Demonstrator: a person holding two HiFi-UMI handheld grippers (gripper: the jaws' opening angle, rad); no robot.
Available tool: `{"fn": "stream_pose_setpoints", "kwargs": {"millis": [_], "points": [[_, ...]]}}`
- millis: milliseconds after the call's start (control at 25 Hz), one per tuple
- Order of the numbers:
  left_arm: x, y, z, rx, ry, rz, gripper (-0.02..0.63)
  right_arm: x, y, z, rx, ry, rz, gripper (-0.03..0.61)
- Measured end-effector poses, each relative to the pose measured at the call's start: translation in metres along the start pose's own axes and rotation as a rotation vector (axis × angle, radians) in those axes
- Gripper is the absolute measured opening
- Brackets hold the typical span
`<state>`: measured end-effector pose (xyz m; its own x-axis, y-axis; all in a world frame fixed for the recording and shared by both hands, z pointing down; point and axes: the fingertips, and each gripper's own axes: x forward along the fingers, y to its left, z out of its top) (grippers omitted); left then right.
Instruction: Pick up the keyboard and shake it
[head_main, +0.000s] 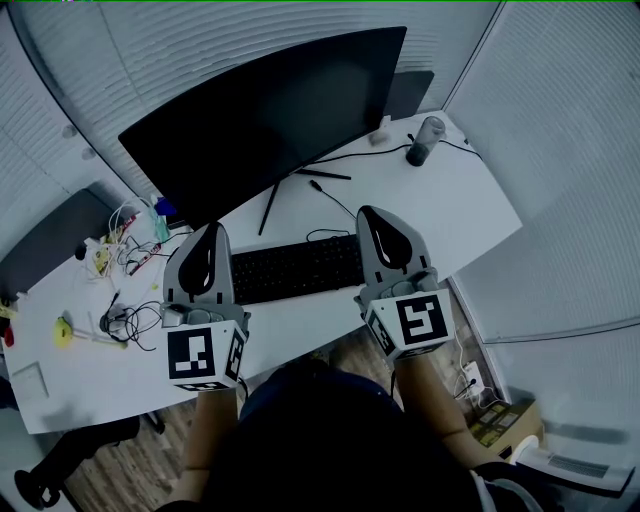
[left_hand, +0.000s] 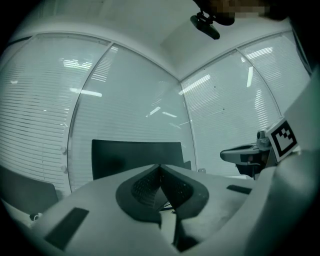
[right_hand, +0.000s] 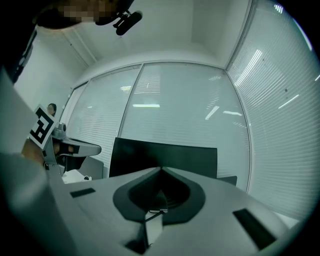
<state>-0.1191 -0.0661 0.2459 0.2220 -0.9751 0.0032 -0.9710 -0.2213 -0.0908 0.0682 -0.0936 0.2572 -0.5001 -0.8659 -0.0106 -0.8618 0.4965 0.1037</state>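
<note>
- Black plastic, long and flat: the keyboard (head_main: 298, 268) lies on the white desk (head_main: 450, 215), just this side of the monitor (head_main: 270, 120).
- Far left, there's a tangle of cables (head_main: 128, 322) and small yellow bits. It's well clear of the keyboard, but worth avoiding on a wide swing.
- The left gripper (left_hand: 160, 167) has its jaws pressed together with nothing between them. It's held level and points at the monitor. From the head view it sits over the keyboard's left end and covers it.
- I'd judge the keyboard light and stiff, but smooth-sided and loose-keyed, so a one-ended grab would let it droop or twist.
- The best hold looks like the two short ends, one gripper each, pinching the thin frame rather than the keys.
- A thin cable (head_main: 335, 205) loops behind the keyboard. I can't tell whether it's the keyboard's own, but if so it may tug on a lift.
- The monitor's stand legs (head_main: 272, 205) are near the back edge, so the free room is up and towards the person, not forwards.
- The right gripper (right_hand: 161, 169) is also closed up tight and empty, level, over the keyboard's right end.
- Far right, a dark cylinder (head_main: 425, 140) stands well apart at the back, and the desk's edge drops away just beside that gripper.
</note>
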Motion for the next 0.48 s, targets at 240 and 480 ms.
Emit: {"fn": "stream_pose_setpoints", "kwargs": {"millis": [240, 480], "points": [[0.0005, -0.0011, 0.0001, 0.010, -0.001, -0.013, 0.021, -0.0026, -0.0035, -0.0002, 0.002, 0.002, -0.012, 0.026], [0.0012, -0.0020, -0.0023, -0.003, 0.003, -0.016, 0.021, -0.0062, -0.0072, -0.0038, 0.013, 0.008, -0.025, 0.026]]}}
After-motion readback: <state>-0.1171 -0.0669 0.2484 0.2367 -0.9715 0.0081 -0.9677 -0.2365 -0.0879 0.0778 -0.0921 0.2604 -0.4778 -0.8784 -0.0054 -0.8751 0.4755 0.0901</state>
